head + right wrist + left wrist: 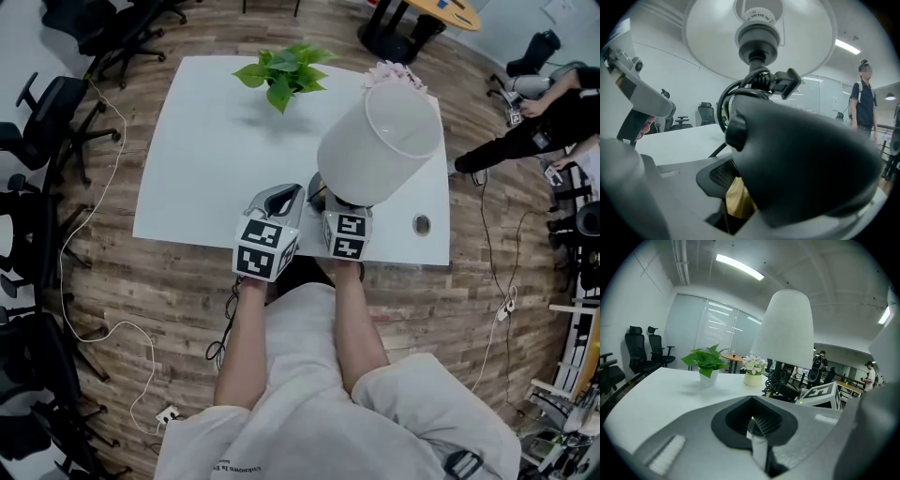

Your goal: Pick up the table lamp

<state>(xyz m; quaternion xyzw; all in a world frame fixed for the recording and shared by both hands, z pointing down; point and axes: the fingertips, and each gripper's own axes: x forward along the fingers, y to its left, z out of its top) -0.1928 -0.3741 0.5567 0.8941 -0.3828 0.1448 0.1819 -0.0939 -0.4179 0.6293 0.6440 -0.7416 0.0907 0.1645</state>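
Note:
The table lamp has a white drum shade and leans to the right over the near right part of the white table. My right gripper is shut on its dark grey base, which fills the right gripper view under the shade's open underside. A black cord is coiled round the stem. My left gripper sits just left of the lamp, shut with nothing in it. From the left gripper view the shade rises ahead to the right.
A potted green plant and a small pot of pale flowers stand at the table's far side. A round cable hole lies near the front right corner. Black office chairs line the left; a person sits at the right.

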